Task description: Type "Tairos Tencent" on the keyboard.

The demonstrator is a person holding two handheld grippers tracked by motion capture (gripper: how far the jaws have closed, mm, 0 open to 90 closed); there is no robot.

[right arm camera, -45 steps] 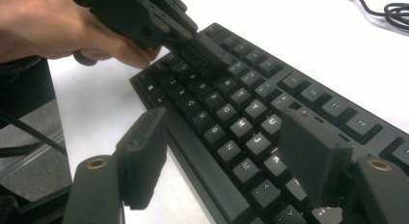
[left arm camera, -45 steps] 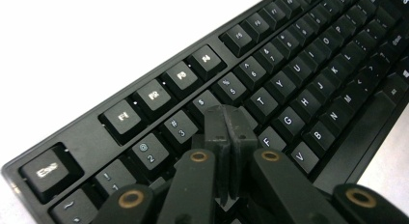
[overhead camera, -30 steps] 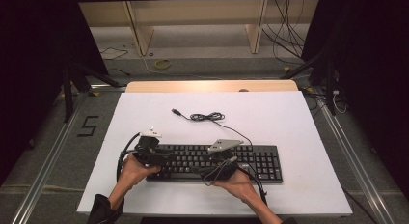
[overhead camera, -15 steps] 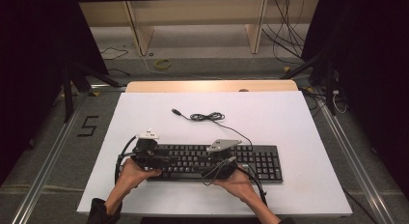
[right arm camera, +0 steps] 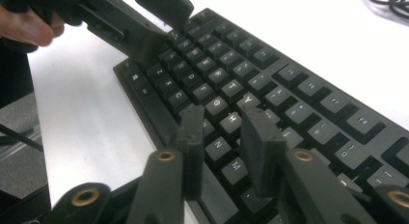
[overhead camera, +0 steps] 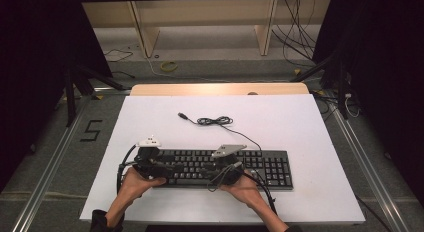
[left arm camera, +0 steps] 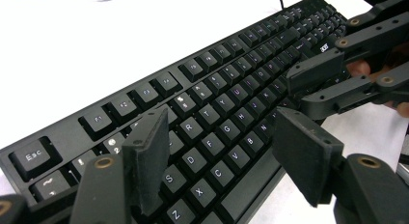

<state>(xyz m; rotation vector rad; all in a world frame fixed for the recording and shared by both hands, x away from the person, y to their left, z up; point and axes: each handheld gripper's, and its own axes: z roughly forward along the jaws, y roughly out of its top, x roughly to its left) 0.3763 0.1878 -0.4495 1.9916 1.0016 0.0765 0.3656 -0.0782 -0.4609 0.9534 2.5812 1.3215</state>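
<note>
Beyond the hand-held grippers, past the far edge of the white table [overhead camera: 300, 117], a strip of pale wood [overhead camera: 220, 89] borders the top. Farther off, a grey floor [overhead camera: 215, 69] runs under a light wooden shelf unit [overhead camera: 205, 14] with two uprights. Dark curtains [overhead camera: 45, 37] close in both sides. Loose cables [overhead camera: 295, 27] and a yellow ring [overhead camera: 169, 66] lie on that floor, and a painted "5" [overhead camera: 91, 130] marks it to the left.
</note>
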